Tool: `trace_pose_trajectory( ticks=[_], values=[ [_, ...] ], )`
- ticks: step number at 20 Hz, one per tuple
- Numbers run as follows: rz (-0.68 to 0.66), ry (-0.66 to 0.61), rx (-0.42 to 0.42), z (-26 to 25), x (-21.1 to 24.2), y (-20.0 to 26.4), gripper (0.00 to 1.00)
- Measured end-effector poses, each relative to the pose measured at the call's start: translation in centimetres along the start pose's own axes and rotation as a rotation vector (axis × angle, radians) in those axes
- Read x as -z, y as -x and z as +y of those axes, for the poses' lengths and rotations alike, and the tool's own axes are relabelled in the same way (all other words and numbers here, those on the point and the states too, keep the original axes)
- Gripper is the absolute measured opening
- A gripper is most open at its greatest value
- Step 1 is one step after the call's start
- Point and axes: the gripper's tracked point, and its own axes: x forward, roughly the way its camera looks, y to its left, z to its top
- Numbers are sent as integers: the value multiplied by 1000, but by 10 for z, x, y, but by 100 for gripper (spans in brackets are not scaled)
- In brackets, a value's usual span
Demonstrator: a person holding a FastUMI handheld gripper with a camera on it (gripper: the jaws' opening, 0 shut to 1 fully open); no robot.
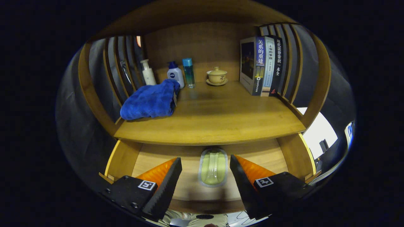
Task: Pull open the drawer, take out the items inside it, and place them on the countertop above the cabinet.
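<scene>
Drawer [148, 157], pulled open below the counter [214, 119]; pale wooden floor exposed, side walls showing either side of the fingers.

Counter: broad wooden top of the cabinet, walled behind and flanked by slatted sides. Front and middle bare, which reads as the likeliest landing place for what comes out of the drawer.

Blue towel [148, 101]: folded loosely, lying toward the counter's left side, just in front of the bottles.

Books [262, 64]: a short row standing upright against the right-hand slats.

Bottles: a white pump bottle [148, 73], a white bottle with a blue cap [175, 74], and a clear blue-tinted bottle [188, 72], lined up along the back wall.

Lidded cup [216, 75]: on its saucer, at the back between bottles and books.

Soap dish [213, 167]: pale green, oblong, lying flat on the drawer floor, the one item seen inside. It sits between the fingers, touching neither.

Gripper [205, 164]: jaws spread wide, one to each side of the dish, apparently aligned to close across its narrow width. Nothing is held.
</scene>
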Motion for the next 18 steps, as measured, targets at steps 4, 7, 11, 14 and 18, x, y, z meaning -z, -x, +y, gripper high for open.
trace_pose_trajectory(
  ticks=[4,7,11,14,18],
  values=[
    [81,-1,24,-4,11,-22,99],
    [138,-4,12,-5,13,-40,99],
    [217,-1,20,-9,24,-55,88],
    [275,-12,33,-14,35,-65,80],
    [333,-20,46,-19,45,-73,65]
  ],
)
